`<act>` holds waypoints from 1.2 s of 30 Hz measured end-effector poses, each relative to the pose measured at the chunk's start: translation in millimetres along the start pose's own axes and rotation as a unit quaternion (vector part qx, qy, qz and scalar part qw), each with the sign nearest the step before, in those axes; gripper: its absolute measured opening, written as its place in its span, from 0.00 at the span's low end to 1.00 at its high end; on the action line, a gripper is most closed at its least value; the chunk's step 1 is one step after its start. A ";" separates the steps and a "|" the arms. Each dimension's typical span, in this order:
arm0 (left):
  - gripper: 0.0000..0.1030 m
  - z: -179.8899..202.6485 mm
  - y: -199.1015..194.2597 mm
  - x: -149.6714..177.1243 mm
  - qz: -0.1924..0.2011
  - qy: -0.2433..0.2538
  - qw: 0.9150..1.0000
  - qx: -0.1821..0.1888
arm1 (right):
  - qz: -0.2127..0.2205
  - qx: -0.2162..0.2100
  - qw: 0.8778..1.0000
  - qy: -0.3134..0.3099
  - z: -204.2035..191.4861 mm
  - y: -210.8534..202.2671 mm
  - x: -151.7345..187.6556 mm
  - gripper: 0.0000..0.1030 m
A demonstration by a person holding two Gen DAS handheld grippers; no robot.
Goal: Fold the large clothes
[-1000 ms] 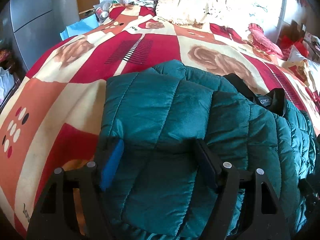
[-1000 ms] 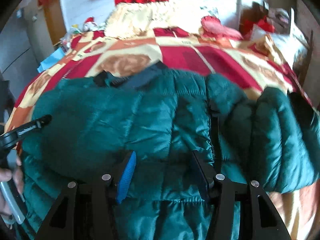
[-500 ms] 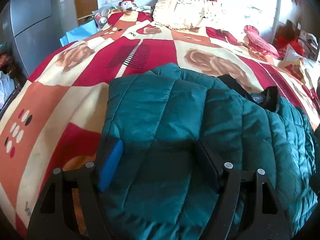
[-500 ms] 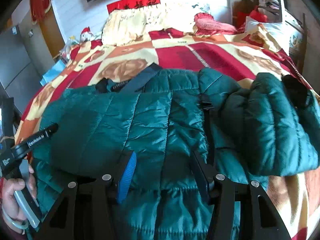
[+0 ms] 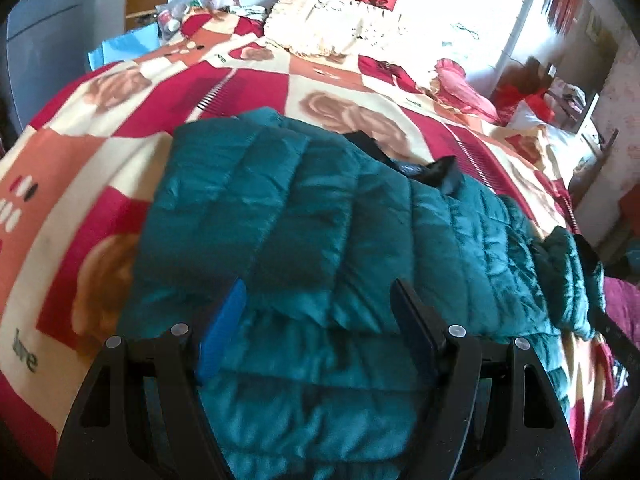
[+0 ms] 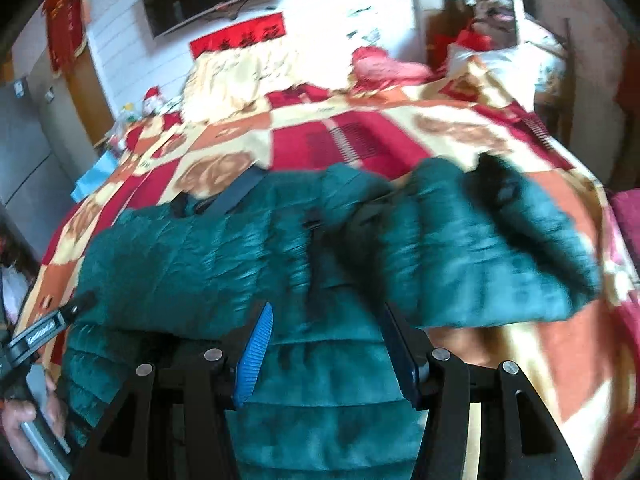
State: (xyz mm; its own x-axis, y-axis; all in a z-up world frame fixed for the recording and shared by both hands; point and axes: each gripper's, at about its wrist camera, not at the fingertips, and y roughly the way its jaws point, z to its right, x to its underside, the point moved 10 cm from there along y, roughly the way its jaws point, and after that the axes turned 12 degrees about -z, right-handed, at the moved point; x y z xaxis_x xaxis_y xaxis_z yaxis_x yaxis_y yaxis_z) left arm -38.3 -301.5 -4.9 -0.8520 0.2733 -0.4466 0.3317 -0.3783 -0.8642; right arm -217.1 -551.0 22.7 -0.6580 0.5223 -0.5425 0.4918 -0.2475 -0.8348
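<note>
A teal quilted puffer jacket (image 5: 328, 216) lies on the bed, its left sleeve folded over the body and a dark collar (image 5: 436, 170) at the far edge. My left gripper (image 5: 316, 320) is open and empty just above the jacket's near left part. In the right wrist view the jacket (image 6: 224, 256) spreads across the bed with its right sleeve (image 6: 492, 248) lying out to the right. My right gripper (image 6: 326, 344) is open and empty over the jacket's lower middle. The left gripper (image 6: 52, 324) shows at the left edge, held by a hand.
The bed carries a red, cream and orange patterned blanket (image 5: 92, 160). A cream pillow (image 5: 340, 28) and a pink pillow (image 5: 460, 88) lie at the head. Grey cabinets (image 6: 24, 160) stand left of the bed, and cluttered furniture (image 6: 500, 20) stands at the right.
Both grippers have pulled back and up from the jacket, still open. The right wrist view now looks more to the right, toward the spread sleeve.
</note>
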 end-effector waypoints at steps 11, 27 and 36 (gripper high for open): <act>0.73 15.9 7.4 14.4 -0.022 0.007 1.000 0.015 | 0.010 0.138 0.990 0.031 127.4 4.2 -36.6 0.61; 0.73 1.6 8.2 23.5 -0.030 -0.008 0.999 0.021 | -0.009 0.056 0.996 0.063 155.5 45.9 -56.6 0.17; 0.73 -1.3 -14.0 22.4 -0.011 -0.011 1.000 0.014 | 0.040 -0.042 0.997 0.046 96.1 -23.1 -59.0 0.14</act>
State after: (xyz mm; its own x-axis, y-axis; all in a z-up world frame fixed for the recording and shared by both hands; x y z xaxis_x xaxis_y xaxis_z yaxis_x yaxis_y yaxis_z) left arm -61.5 -289.0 -3.1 -0.8675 0.2623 -0.4227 0.3021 -0.3974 -0.8665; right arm -244.4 -654.5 64.9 -0.5607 0.5777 -0.5932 0.5899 -0.2240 -0.7758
